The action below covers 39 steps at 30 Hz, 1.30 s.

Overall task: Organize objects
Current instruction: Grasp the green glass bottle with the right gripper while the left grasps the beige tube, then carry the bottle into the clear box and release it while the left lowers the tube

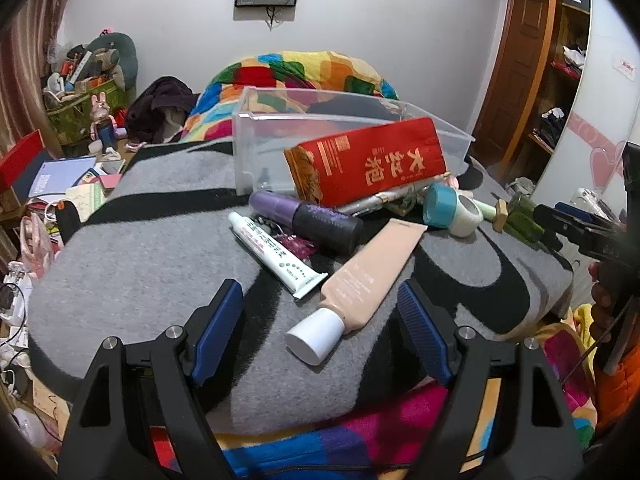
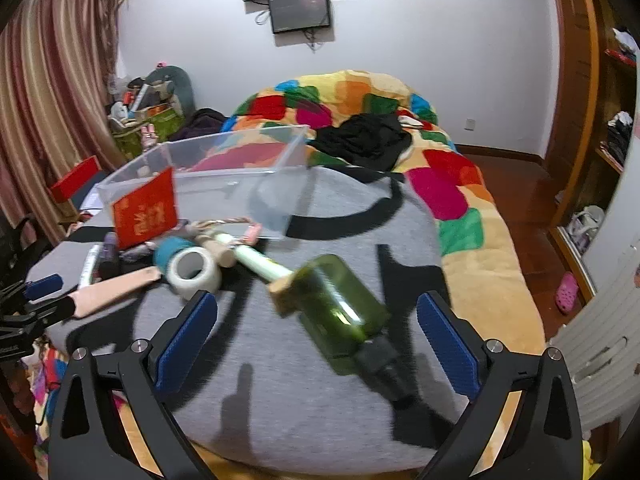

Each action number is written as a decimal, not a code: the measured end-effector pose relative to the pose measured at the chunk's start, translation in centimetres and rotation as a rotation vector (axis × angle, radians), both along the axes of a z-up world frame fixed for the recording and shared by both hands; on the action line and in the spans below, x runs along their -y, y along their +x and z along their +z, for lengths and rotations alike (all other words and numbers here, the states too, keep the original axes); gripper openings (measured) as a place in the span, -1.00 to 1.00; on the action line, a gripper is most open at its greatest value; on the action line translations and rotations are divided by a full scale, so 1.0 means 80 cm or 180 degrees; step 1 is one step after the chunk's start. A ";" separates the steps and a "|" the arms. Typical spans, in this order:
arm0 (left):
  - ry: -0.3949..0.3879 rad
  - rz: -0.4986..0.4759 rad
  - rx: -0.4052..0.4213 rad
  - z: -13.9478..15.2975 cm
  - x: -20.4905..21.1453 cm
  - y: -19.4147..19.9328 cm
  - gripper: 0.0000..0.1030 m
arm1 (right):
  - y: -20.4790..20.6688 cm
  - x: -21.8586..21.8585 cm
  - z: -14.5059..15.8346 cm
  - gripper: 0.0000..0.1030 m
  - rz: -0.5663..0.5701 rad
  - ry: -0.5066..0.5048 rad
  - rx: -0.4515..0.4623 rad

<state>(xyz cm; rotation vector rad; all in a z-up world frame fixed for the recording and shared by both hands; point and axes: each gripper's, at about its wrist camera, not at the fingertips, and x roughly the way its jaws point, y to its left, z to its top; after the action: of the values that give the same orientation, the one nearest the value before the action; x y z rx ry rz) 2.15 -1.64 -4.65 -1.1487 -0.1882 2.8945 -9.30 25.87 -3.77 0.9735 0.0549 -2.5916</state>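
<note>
A clear plastic bin (image 1: 280, 136) (image 2: 224, 168) stands on a grey and black blanket. A red box (image 1: 368, 160) (image 2: 144, 208) leans on its front. Before it lie a purple bottle (image 1: 308, 216), a white tube (image 1: 276, 252), a beige tube with white cap (image 1: 360, 280) (image 2: 116, 288), tape rolls (image 1: 452, 208) (image 2: 192, 268) and a green bottle (image 2: 340, 312) (image 1: 520, 216). My left gripper (image 1: 320, 320) is open, its fingers either side of the beige tube's cap. My right gripper (image 2: 316, 344) is open around the green bottle.
A colourful quilt (image 2: 440, 184) with black clothing (image 2: 364, 140) lies behind the bin. Clutter covers the floor at left (image 1: 72, 184). A wooden shelf (image 2: 600, 120) stands at right. A pale green tube (image 2: 256, 260) lies beside the tape.
</note>
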 end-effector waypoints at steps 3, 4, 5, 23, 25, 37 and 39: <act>0.0049 -0.0044 0.0054 -0.011 -0.001 -0.004 0.36 | -0.008 -0.007 -0.004 0.94 -0.0109 0.0093 -0.0062; 0.0043 -0.0043 0.0059 -0.013 -0.001 -0.005 0.33 | -0.012 -0.008 -0.006 0.93 -0.0129 0.0117 -0.0070; 0.0009 -0.0025 0.0017 -0.014 -0.002 -0.003 0.31 | -0.018 -0.008 -0.008 0.90 -0.0147 0.0139 -0.0062; 0.0130 -0.0136 -0.0164 0.008 -0.005 0.015 -0.97 | -0.025 -0.008 -0.029 -0.26 0.0109 -0.0083 0.0292; 0.0152 -0.0148 -0.0171 0.012 -0.004 0.015 -0.97 | -0.022 -0.006 -0.023 -0.26 0.0143 -0.0113 0.0263; 0.0144 -0.0086 -0.0038 -0.001 0.001 0.019 0.00 | -0.008 0.006 0.010 -0.26 0.0339 -0.0234 0.0106; 0.0158 -0.0127 0.0033 -0.011 -0.002 0.016 0.00 | -0.008 0.010 0.014 -0.26 0.0373 -0.0257 0.0090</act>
<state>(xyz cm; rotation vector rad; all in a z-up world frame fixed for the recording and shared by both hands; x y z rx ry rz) 3.44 -1.50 -5.52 -1.1464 -0.2334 2.8331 -9.96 25.07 -2.61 0.9485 0.0000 -2.4534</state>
